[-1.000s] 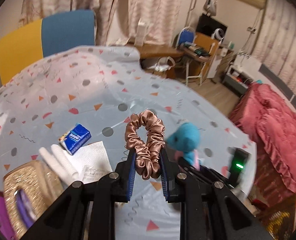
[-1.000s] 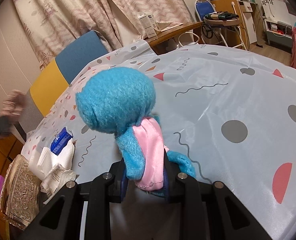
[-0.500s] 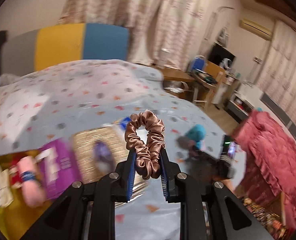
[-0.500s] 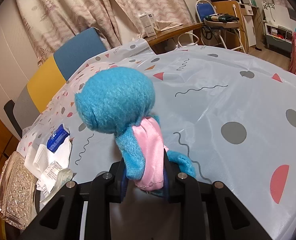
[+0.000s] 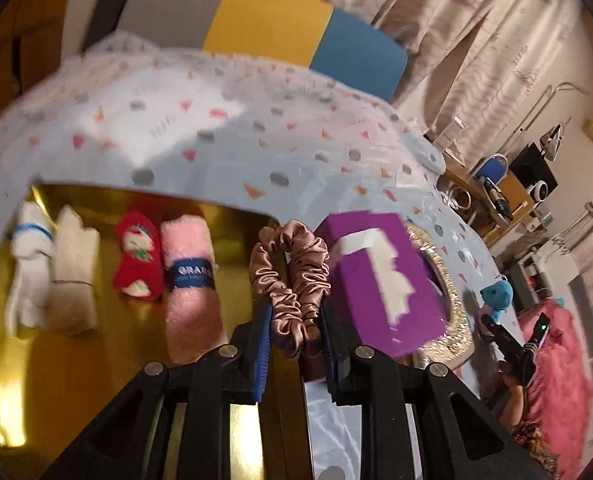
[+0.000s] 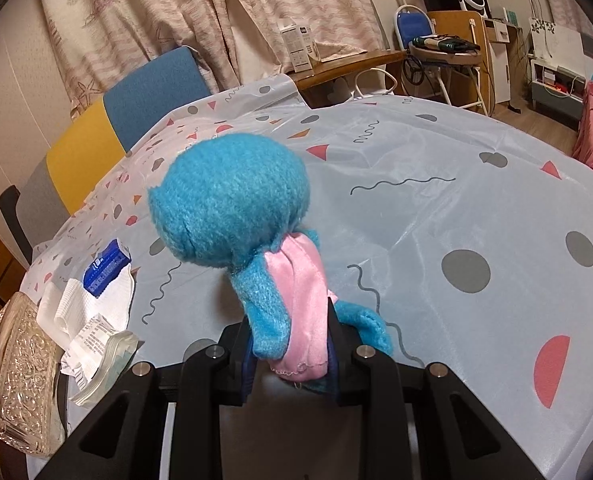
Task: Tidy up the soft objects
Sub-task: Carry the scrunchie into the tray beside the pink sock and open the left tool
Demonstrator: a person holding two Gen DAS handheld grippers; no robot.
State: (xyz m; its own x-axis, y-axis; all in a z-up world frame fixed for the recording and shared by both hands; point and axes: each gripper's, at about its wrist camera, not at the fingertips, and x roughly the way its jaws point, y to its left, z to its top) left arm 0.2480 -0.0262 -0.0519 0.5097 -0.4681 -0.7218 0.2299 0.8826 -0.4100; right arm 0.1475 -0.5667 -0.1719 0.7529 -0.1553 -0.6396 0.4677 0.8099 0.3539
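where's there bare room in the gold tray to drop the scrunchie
Free: the gold tray floor between the pink rolled towel and the purple box, right under the scrunchie, plus the near strip in front of the rolls. Crowded: the left, where the white roll, cream roll, red plush and pink towel lie in a row.

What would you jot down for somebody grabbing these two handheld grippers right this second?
Left gripper: shut on the brown scrunchie, held over the gold tray.
Right gripper: shut on the blue plush toy, above the dotted tablecloth.
Done: four rolled soft items lie side by side in the tray, among them a pink towel and a red sock.
Left: set the scrunchie in the tray, probably beside the pink towel, then the plush toy.
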